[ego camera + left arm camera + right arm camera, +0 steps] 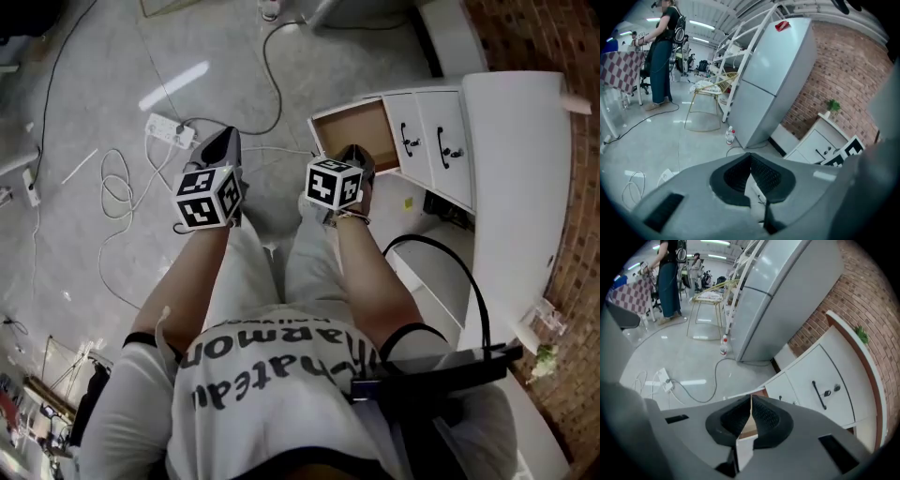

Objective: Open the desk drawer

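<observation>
If a step is taken forward: the pulled-out white desk drawer with the brown wooden inside (354,131) is likely to be knocked by a leg and pushed back in, since it juts out just ahead of the person's knees.
Floor hazard: the white cables (117,202) and the white power strip (169,131) are spread near the feet, so a foot could be caught.
Drawer place: it is drawn out of the front of the white bench (516,169) beside the brick wall, with nothing seen inside; the opening is judged done.
Left tongs (751,159): the tips are brought together, nothing is gripped or touched, and they are held up over the floor.
Right tongs (750,401): pressed closed on nothing, raised above the drawer and well apart from it.
</observation>
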A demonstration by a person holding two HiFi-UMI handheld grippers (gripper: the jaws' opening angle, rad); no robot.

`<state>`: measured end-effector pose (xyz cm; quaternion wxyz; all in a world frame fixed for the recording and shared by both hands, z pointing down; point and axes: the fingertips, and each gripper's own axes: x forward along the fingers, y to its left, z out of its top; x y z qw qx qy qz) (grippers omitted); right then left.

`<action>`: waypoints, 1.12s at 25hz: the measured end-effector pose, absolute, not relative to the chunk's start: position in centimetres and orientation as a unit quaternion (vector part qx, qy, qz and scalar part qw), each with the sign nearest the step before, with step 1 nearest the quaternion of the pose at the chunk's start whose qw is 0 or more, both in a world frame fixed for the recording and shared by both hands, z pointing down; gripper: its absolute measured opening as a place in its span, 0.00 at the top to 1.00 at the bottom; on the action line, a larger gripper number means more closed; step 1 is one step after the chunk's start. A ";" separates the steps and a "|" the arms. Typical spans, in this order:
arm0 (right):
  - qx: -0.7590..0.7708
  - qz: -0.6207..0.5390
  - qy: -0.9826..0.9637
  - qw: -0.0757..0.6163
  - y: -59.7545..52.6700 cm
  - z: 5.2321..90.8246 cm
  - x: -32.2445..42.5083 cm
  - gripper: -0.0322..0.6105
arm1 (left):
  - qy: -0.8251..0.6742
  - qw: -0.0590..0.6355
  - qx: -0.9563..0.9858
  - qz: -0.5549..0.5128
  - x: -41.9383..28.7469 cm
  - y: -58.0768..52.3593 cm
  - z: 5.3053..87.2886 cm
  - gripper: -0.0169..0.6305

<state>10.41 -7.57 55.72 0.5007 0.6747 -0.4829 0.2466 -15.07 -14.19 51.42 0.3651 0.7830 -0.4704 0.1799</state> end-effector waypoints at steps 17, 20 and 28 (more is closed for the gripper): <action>0.723 0.121 -0.601 0.320 -21.3 28.1 12.8 0.92 | -0.528 0.219 0.819 0.051 -10.7 -21.3 25.9 0.95; 0.720 0.118 -0.616 0.297 -21.1 25.3 13.3 0.92 | -0.536 0.196 0.820 0.031 -9.9 -20.5 22.7 0.95; 0.701 0.094 -0.671 0.223 -22.9 16.3 13.0 0.92 | -0.534 0.136 0.834 -0.042 -7.6 -20.5 12.7 0.95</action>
